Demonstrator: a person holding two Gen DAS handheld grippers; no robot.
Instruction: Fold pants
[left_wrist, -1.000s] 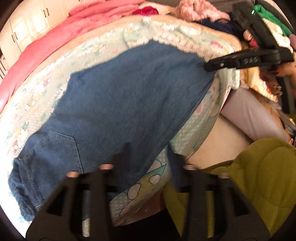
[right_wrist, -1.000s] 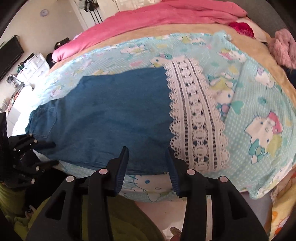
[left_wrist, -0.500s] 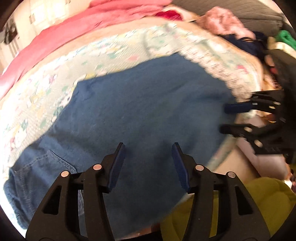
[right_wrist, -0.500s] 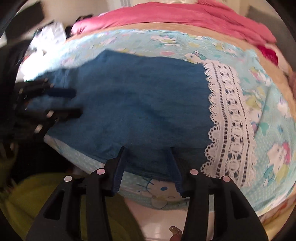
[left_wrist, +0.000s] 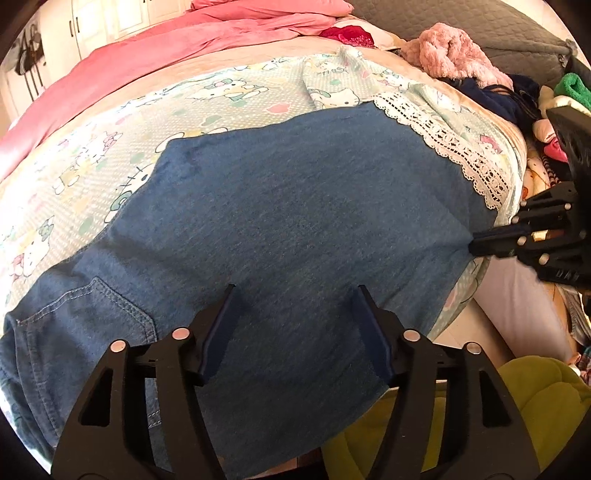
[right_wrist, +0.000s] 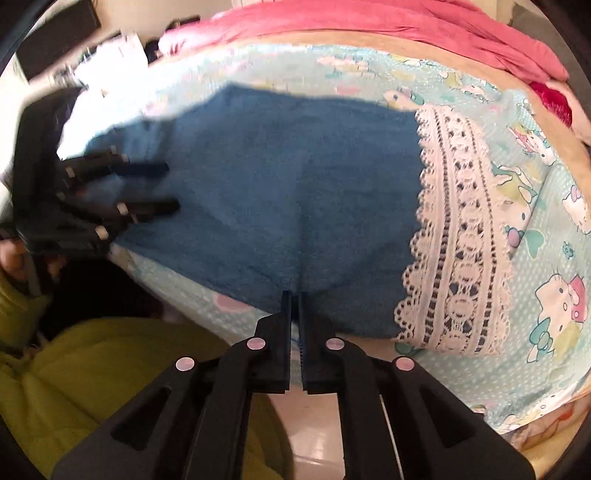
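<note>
While jeans (left_wrist: 295, 221) lie flat on cartoon-cat sheet (left_wrist: 229, 92), our right gripper (right_wrist: 294, 299) pinches near edge, probably gripping cloth; our left gripper (left_wrist: 293, 325) hangs spread wide. Folding barely begun.

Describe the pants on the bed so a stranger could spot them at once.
Start at the bed's Hello Kitty sheet, pale with cartoon prints. Spread flat across its near edge lie the denim pants, the one large plain blue piece. Unlike the pink blanket behind and the white lace strip beside them, they show a stitched back pocket.
</note>
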